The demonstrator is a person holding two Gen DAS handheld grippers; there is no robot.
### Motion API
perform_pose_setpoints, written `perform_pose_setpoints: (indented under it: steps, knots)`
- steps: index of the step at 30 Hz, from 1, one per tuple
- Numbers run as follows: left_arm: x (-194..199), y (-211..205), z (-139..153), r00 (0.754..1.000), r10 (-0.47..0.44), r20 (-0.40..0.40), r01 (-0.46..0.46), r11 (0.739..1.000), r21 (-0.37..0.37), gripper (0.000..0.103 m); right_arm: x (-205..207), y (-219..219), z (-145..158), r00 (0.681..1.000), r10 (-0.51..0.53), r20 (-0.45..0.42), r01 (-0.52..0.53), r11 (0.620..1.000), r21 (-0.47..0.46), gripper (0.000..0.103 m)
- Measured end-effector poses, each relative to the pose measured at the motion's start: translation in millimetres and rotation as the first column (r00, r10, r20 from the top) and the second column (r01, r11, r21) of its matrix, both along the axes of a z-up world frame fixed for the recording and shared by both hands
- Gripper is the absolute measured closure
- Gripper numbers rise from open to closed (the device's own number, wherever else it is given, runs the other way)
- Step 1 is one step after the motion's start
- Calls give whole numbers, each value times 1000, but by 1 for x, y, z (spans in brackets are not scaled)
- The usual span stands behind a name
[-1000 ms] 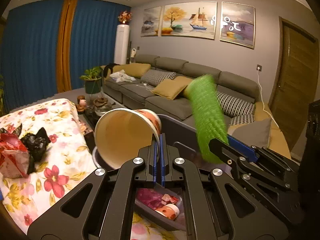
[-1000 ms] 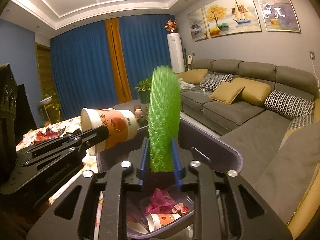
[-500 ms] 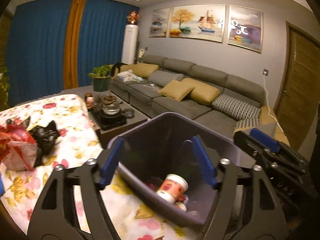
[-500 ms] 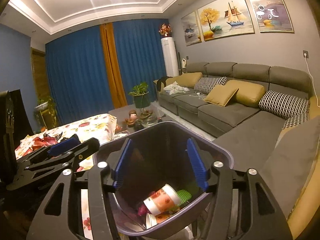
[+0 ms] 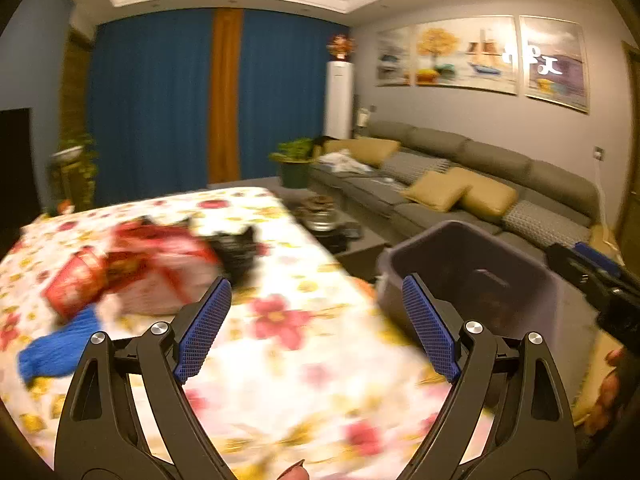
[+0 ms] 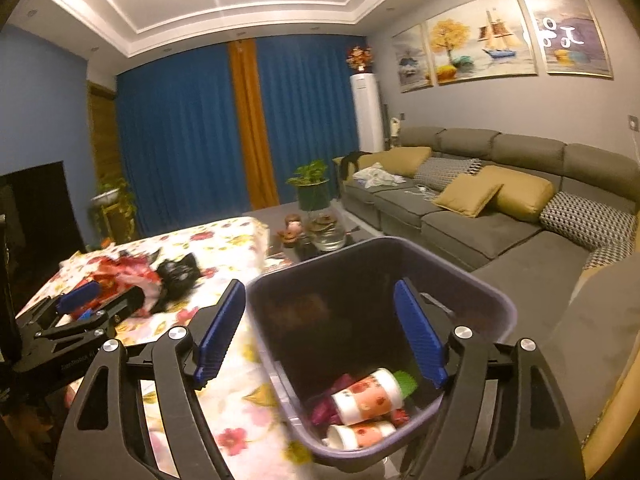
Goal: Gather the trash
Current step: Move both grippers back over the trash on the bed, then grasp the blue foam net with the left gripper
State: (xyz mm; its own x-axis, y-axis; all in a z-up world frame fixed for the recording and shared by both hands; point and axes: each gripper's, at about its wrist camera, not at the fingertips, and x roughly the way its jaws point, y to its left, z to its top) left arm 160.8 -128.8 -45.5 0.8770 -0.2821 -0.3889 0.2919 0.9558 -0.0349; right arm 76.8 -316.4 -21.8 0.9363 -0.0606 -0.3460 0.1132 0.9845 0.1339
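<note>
- Left gripper (image 5: 316, 332): jaws spread wide, just been opening, nothing between the blue pads; aimed over the floral tablecloth (image 5: 288, 380), much blurred in the left wrist view; seen from the right wrist view as a dark frame low at the left edge (image 6: 86, 312).
- Right gripper (image 6: 320, 332): jaws likewise spread, just been opening, empty; poised above the near rim of the purple bin (image 6: 496, 300), one pad over the tablecloth edge, the other over the bin's mouth.
- Purple bin: standing just beside the table's edge, between table and grey sofa (image 6: 500, 216); open at the top.
- Inside the bin: paper cup (image 6: 368, 394) with red print, lying on its side; second cup (image 6: 360, 434) beneath it, also on its side; green ridged piece (image 6: 406, 380) touching the upper cup's base; magenta wrapper (image 6: 332, 398) beside both.
- Trash left on the table: red-and-white bag (image 5: 160, 264), crumpled; black crumpled bag (image 5: 236, 248) touching its right side; small red packet (image 5: 74, 284) at its left; blue piece (image 5: 60, 348) nearer the table's near edge; all blurred, finer detail not legible.
- Background: blue curtains (image 6: 180, 132) with an orange panel; potted plant (image 6: 312, 184) by the sofa's far end; three paintings (image 6: 480, 44) on the wall.
- Lower right margin of the left wrist view: fingers (image 5: 608, 400) of a hand, partly hidden.
</note>
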Motion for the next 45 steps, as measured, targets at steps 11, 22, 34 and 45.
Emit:
perform_pose_setpoints:
  steps: [11,22,34,45]
  knots:
    - [-6,127,4,964,264,-17,-265,964,-33,17,25,84,4,986,167,-7,-168,985,-31,26]
    - [-15,215,2,914,403,-33,-405,913,-56,17,59,175,-5,936,344,-74,-347,937,-31,26]
    - [1,259,-20,896,427,-125,-436,898,-57,17,90,228,-19,909,396,-133,-405,913,-49,26]
    - [43,268,-48,875,330,-353,-368,929,-44,17,107,234,-19,907,397,-141,-406,913,-44,26]
